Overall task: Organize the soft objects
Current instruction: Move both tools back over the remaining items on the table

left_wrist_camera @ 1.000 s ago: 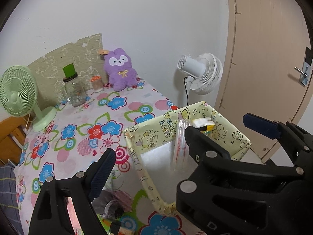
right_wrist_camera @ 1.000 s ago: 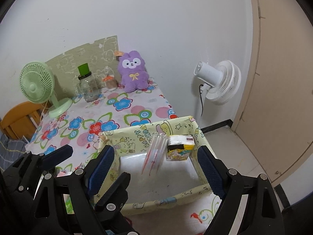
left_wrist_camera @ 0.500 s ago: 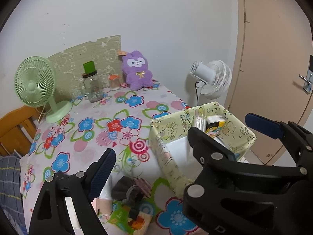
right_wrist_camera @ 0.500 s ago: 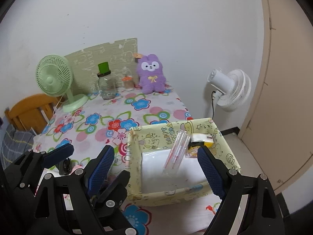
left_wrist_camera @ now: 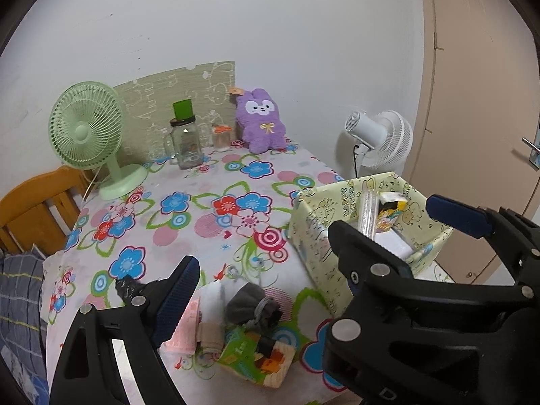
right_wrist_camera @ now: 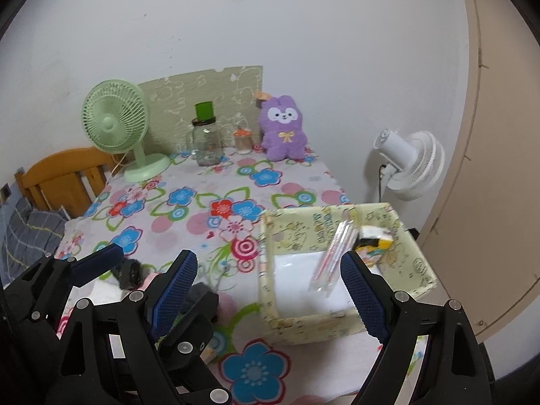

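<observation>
**Flowered table, soft pile beside the yellow box**

A flower-print tablecloth [left_wrist_camera: 209,209] covers a table against a white wall; a beige door [left_wrist_camera: 479,101] stands beyond the yellow box [right_wrist_camera: 341,324]. Just left of the box lie a rolled grey sock [left_wrist_camera: 251,307], pink cloth [left_wrist_camera: 185,330] and a green-patterned piece [left_wrist_camera: 253,354]. The box's print is too small to read. Left gripper [left_wrist_camera: 310,243] and right gripper [right_wrist_camera: 270,287] both gape wide, holding nothing.
</observation>
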